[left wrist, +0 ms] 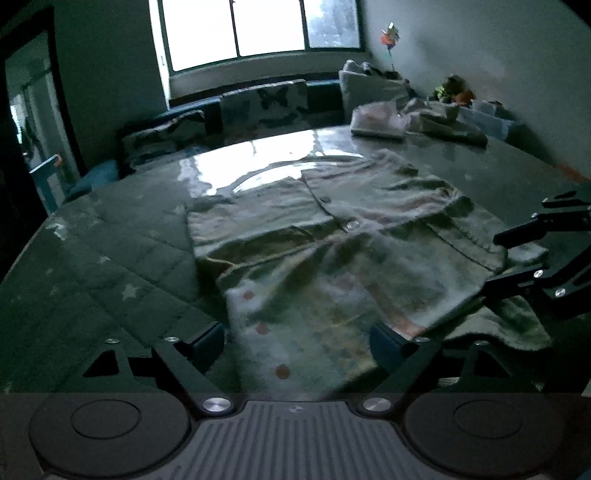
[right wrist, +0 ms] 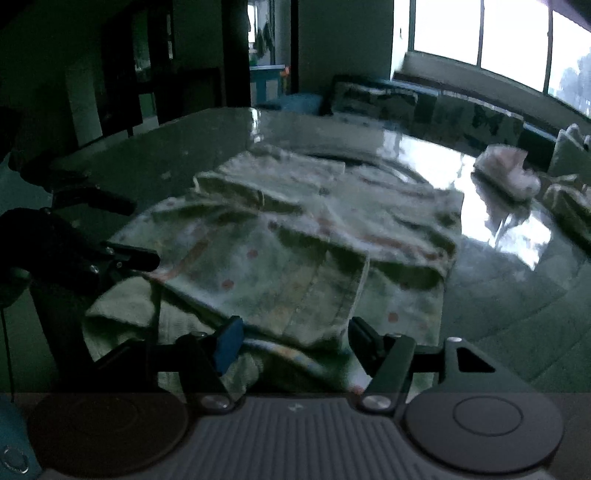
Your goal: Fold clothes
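A soft spotted shirt (left wrist: 332,236) is spread, part-folded, on the glossy counter (left wrist: 517,173). Both grippers' fingers (left wrist: 207,341) (right wrist: 229,343) are held apart, empty. A doorway (right wrist: 267,51) is seen only from the right.

Both wrist cameras look steeply down, close over the same garment (left wrist: 332,236) from opposite sides.

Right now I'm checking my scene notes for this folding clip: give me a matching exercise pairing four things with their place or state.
Things:
1. left hand-held gripper
2. buttoned garment
3. pinkish folded pile
4. window

Place or state:
a. at the table's far edge
b. bright, behind the bench cushions
c. jaws open over the near hem
d. spread out mid-table, partly folded

Pairs: 1-c, 2-d, 3-a, 4-b
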The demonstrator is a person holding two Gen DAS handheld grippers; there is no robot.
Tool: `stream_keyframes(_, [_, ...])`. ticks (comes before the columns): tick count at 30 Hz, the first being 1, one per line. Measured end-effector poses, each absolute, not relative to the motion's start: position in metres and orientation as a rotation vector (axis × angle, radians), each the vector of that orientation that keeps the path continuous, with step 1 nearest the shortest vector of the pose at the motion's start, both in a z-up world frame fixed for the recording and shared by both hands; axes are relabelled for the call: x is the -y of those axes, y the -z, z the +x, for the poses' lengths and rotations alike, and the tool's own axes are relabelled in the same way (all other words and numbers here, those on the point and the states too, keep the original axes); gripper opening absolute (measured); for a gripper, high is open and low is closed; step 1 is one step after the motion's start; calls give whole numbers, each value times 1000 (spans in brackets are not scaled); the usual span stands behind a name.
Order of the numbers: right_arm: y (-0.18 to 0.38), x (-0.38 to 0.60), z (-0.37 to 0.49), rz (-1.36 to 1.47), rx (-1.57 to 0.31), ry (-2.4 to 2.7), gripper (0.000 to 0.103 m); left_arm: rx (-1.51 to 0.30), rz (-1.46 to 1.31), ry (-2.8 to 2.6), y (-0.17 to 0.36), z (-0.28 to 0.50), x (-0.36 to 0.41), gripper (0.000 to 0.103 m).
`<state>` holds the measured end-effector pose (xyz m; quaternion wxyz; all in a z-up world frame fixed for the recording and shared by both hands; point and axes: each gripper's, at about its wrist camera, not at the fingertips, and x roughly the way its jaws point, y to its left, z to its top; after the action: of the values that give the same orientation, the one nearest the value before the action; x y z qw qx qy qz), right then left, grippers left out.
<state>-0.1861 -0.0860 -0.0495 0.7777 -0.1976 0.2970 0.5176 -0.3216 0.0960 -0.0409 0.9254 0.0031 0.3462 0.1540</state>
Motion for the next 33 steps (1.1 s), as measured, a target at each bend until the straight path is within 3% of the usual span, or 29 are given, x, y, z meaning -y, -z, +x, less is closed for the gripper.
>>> stream_keyframes(16, [45,111,-181,-400,-624,-1122,64,-742,-110,-162,4,-335,-56,87])
stream_keyframes(20, [43,127,-184,-449,-598,-1099,64,-793,-146,-129,8,-333,-46,82])
stream_keyframes(25, [46,141,-193,-497,-584,-1115,64,-851,-184,-109,12,-331,-38,67])
stream_keyframes(29, [48,145,-201,-525,-566,-1147,68,-892,-200,-124,18,-328,-38,62])
stream_keyframes(33, [52,147,-208,-551,-548,-1173,69,-914,-216,-123,20,-328,-38,36])
